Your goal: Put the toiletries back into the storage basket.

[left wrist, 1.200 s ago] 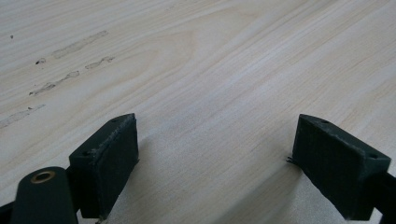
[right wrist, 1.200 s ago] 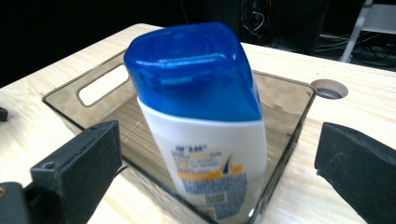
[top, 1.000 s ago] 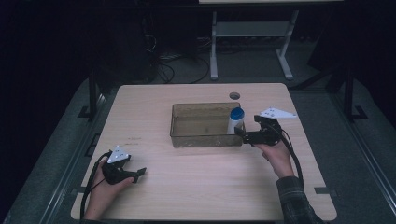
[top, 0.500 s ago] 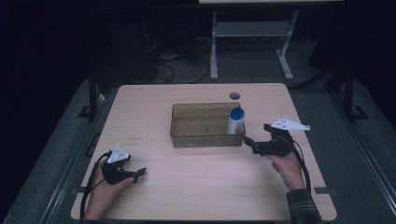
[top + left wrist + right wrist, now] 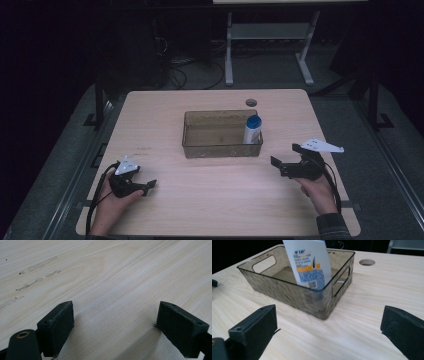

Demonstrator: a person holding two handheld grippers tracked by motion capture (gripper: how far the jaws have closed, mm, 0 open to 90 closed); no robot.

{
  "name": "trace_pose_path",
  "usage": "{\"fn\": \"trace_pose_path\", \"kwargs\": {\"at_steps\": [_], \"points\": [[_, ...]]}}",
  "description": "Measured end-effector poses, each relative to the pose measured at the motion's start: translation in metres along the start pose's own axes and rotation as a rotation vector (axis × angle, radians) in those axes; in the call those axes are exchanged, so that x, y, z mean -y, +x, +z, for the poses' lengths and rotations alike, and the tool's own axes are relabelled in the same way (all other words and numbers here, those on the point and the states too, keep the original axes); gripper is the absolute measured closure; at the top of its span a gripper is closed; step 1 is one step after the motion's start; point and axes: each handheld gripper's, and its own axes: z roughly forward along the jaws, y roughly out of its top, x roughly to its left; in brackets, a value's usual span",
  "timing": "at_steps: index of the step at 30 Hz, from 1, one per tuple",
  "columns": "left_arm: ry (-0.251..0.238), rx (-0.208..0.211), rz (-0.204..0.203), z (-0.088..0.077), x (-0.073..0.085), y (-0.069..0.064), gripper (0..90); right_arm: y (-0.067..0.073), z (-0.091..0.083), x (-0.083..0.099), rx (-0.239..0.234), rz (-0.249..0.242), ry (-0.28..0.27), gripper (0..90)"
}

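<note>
A smoky transparent bin (image 5: 222,145) sits mid-table. A white bottle with a blue cap (image 5: 252,129) stands upright in its right end, and its printed label (image 5: 308,265) faces my right gripper. That gripper (image 5: 285,155) rests on the table just right of and nearer than the bin. It is open, with nothing between its jaws (image 5: 328,325), and is apart from the bin wall (image 5: 287,293). My left gripper (image 5: 148,185) lies at the near left of the table, open over bare wood (image 5: 115,322).
A round cable hole (image 5: 251,102) lies in the tabletop behind the bin. The light wooden table (image 5: 220,200) has faint scuff marks (image 5: 37,265) near the left gripper. A white frame (image 5: 270,35) and cables stand on the dark floor beyond.
My right gripper has drawn back from the bin's right corner, toward the person and slightly right. The bottle stays standing in the bin. The left gripper has not moved.
</note>
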Motion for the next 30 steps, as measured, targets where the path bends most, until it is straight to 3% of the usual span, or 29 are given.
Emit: {"fn": "trace_pose_path", "kwargs": {"at_steps": [17, 30], "points": [[0.001, 0.0, 0.003, 0.0, 0.0, 0.0, 13.1, -0.003, -0.024, 0.037, 0.031, 0.009, 0.072, 0.5], [0.0, 0.0, 0.002, 0.0, 0.0, 0.0, 13.2, -0.011, -0.035, 0.065, 0.086, 0.008, 0.201, 0.5]]}}
